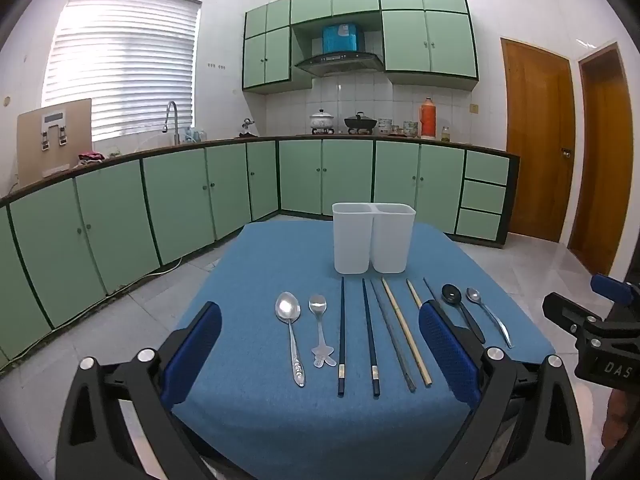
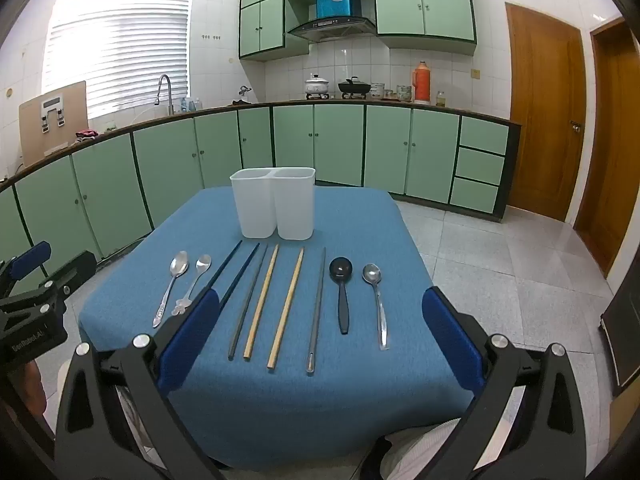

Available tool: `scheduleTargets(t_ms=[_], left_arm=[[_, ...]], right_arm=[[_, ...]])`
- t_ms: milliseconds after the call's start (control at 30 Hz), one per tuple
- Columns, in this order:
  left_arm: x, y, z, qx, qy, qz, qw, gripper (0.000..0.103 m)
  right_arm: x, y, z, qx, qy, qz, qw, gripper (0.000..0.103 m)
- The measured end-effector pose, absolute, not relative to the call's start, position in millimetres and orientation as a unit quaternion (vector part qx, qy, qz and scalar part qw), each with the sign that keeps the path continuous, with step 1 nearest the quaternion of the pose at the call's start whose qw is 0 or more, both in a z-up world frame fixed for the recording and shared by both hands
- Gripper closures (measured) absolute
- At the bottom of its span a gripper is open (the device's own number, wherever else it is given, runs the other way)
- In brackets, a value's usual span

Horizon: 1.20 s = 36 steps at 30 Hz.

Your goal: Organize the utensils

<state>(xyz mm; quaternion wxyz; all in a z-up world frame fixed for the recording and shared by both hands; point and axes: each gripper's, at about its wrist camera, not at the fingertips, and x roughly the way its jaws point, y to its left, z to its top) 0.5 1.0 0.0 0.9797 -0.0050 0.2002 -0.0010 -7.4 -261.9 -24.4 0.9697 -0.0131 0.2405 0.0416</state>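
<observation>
So there's a small table with a blue cloth (image 2: 360, 232) in the middle of a green-cabinet kitchen, and all the utensils are laid out in a neat row on it, handles toward the person.

Going left to right: a big silver spoon (image 1: 289, 320), then a smaller spoon with a flower-shaped handle end (image 1: 320, 326). Next a pair of dark blue chopsticks (image 1: 342, 332), then a grey chopstick (image 2: 248, 304), two light wooden chopsticks (image 2: 262, 304), and another grey chopstick (image 2: 318, 312) a bit apart from its twin. After that a black spoon (image 2: 341, 280) and a slim silver spoon (image 2: 376, 296) at the far right end.

Behind the row, near the far edge of the cloth, stands a white two-compartment holder (image 2: 274, 208), upright, both halves look empty from here.

The left gripper (image 1: 320, 356) hovers over the near left part of the row, blue pads spread wide, nothing between them. The right gripper (image 2: 320, 336) hangs over the chopsticks with its pads just as far apart, also holding nothing. Both tilt slightly downward at the table.
</observation>
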Motion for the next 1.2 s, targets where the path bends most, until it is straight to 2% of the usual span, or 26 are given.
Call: scheduleTargets(t_ms=[1200], left_arm=[[-1.0, -1.3, 0.6, 0.011, 0.192, 0.009, 0.981, 0.006]], right_arm=[[-7.4, -261.7, -24.1, -0.013, 0.239, 0.042, 0.970, 0.005]])
